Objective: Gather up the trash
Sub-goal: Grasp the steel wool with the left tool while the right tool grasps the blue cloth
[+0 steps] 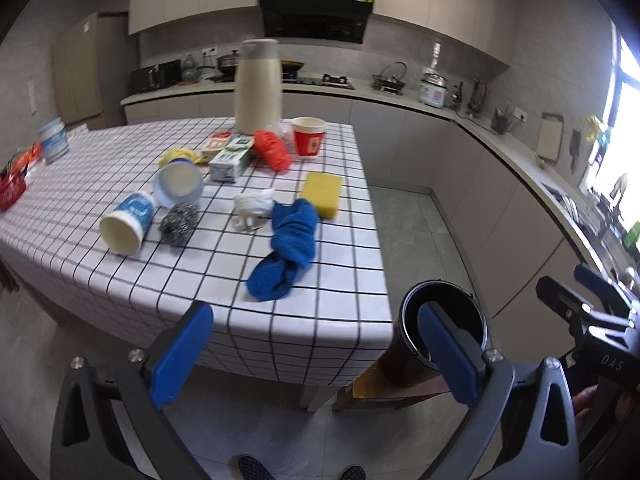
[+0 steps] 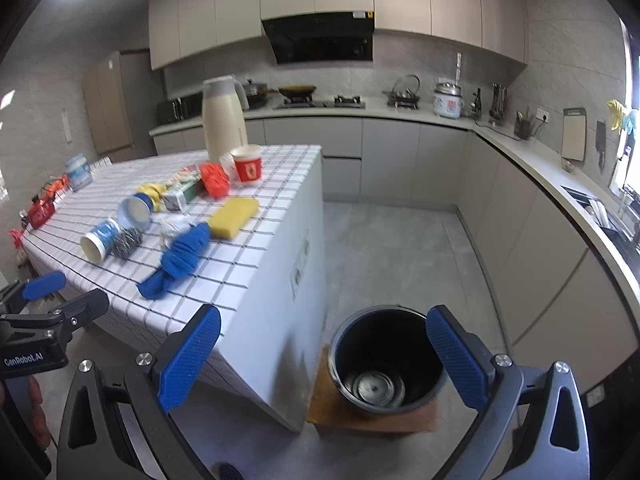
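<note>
A checked tablecloth table (image 1: 336,300) holds a tipped blue-and-white paper cup (image 1: 128,220), a tipped pale blue cup (image 1: 180,184), a crumpled white paper (image 1: 254,204), a green carton (image 1: 232,158) and a red paper cup (image 1: 309,136). A black bin (image 2: 386,360) stands empty on a wooden stool (image 2: 332,412) beside the table; it also shows in the left wrist view (image 1: 444,320). My left gripper (image 1: 316,352) is open and empty before the table's near edge. My right gripper (image 2: 324,356) is open and empty above the bin.
Also on the table: a blue cloth (image 1: 290,248), yellow sponge (image 1: 322,194), steel scourer (image 1: 179,222), red cloth (image 1: 272,150), yellow gloves (image 1: 180,156) and a cream thermos (image 1: 258,88). A red basket (image 1: 12,190) sits at its left end. Kitchen counters (image 2: 520,152) run behind and right.
</note>
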